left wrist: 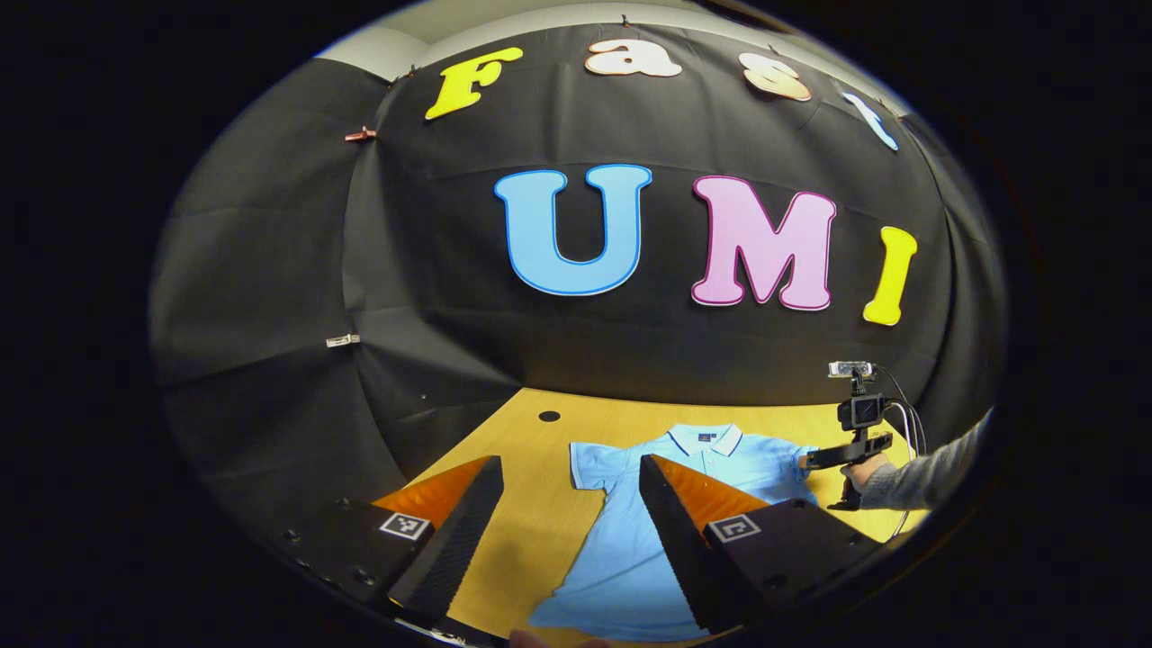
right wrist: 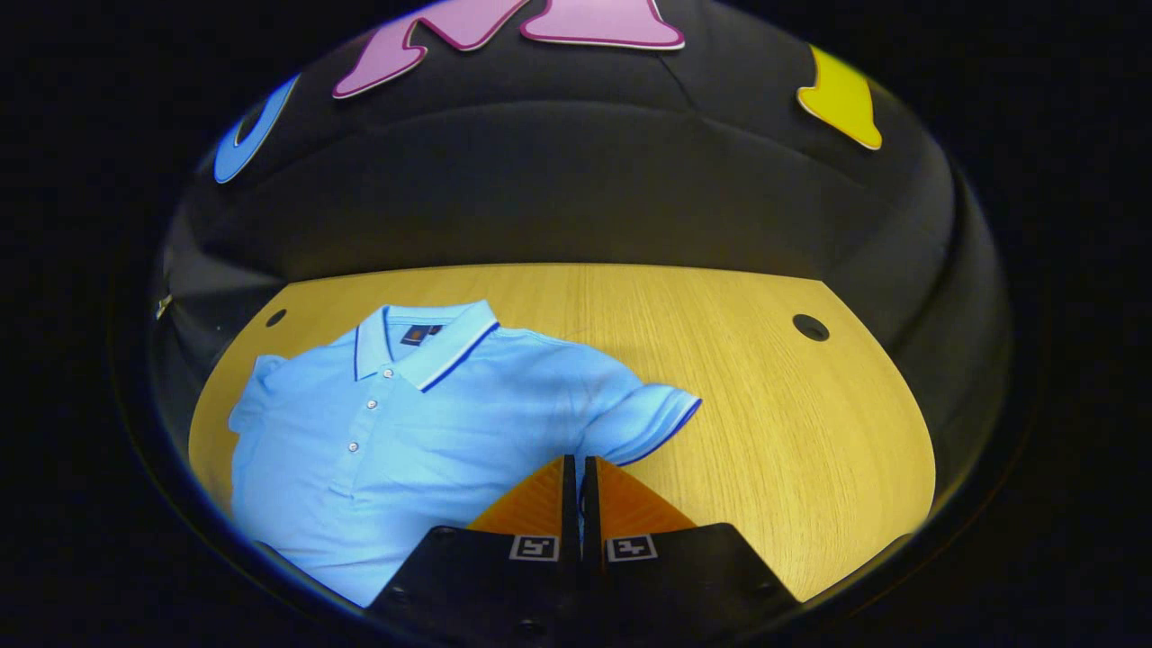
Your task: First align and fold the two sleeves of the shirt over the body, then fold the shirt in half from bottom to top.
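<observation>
Shirt [right wrist: 405,414] flat on table [right wrist: 765,405], collar toward wall. Right gripper [right wrist: 576,468] at right sleeve [right wrist: 643,418], fingers pinched together on fabric edge. Left gripper [left wrist: 567,504] above shirt's lower left side, fingers spread apart, holding nothing.

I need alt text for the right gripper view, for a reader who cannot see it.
The right gripper, jaws closed, pinches the edge of a light blue polo shirt just below its near sleeve. The shirt lies flat, collar up, on a wooden table.
</observation>
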{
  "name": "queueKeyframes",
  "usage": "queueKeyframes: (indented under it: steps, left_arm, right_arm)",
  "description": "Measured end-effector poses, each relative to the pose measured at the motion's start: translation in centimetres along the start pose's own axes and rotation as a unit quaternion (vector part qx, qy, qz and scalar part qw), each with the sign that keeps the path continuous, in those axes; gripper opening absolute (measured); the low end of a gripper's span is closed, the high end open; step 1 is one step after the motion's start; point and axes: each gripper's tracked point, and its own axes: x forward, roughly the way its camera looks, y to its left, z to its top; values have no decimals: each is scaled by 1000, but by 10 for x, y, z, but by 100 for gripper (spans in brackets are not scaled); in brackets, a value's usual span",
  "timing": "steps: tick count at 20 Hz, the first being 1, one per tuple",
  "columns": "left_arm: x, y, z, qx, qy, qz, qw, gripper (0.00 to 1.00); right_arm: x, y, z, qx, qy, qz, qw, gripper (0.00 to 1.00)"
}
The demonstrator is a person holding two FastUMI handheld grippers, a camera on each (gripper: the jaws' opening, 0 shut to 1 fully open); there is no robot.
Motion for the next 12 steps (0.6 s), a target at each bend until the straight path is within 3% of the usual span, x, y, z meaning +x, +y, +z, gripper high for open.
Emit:
queueKeyframes:
  steps: [2,5,8,10,12]
  left_arm:
    - [-1,3,0,-1,0,2,1000,96]
    - [-2,9,-1,-7,0,6,1000,96]
    - [-2,11,-5,-13,5,7,1000,96]
    - [-1,10,-5,-13,4,6,1000,96]
    - [0,8,-4,-10,4,4,1000,96]
  right_arm:
    - [1,16,5,-11,0,19,1000,5]
    - [-1,10,0,2,11,-1,1000,5]
    - [4,23,-17,1,34,28,999,5]
    - [0,6,-12,-10,20,-13,1000,5]
    - [-5,-34,-15,4,19,-85,996,5]
